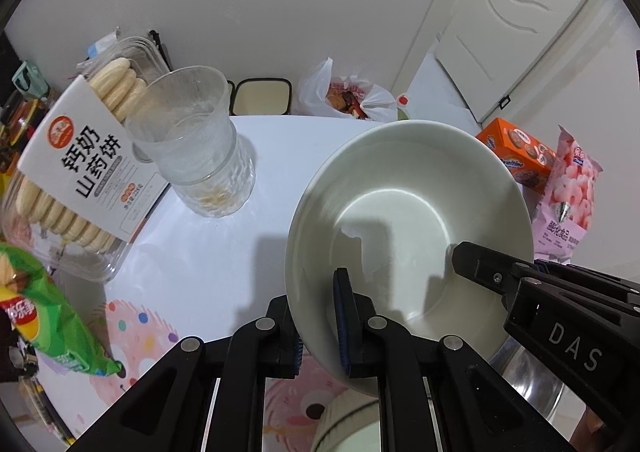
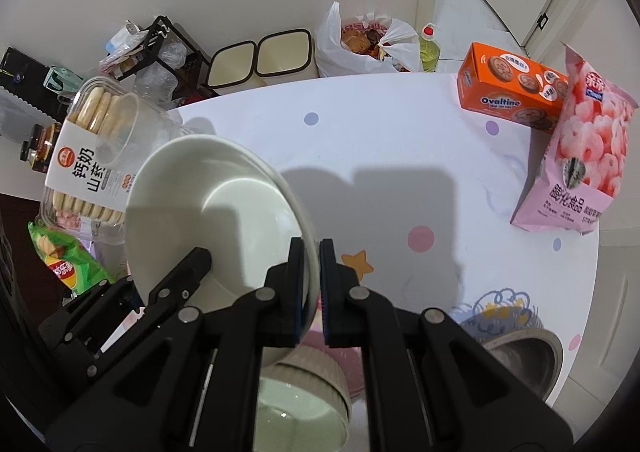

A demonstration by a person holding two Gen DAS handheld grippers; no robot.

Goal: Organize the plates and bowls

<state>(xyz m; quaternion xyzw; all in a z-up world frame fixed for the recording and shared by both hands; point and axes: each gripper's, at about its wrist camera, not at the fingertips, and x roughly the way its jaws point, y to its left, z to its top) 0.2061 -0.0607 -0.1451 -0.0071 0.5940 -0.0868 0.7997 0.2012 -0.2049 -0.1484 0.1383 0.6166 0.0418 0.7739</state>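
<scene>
Bowl [image 1: 408, 220] mid-air, pinched by both grippers

Left gripper [image 1: 320, 328] and right gripper [image 2: 311, 284] clamp its rim; ribbed bowl [image 2: 308, 384] waits below, unstacked.

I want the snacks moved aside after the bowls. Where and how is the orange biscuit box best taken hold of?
Grip the orange biscuit box across its two long flat sides, coming from above. It lies flat near the table's far edge, and the pink snack bag leans against its right end, so an end approach looks blocked.

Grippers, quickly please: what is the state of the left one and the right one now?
Left gripper: closed on the rim of the white bowl.
Right gripper: closed on the opposite rim of the same bowl.
</scene>
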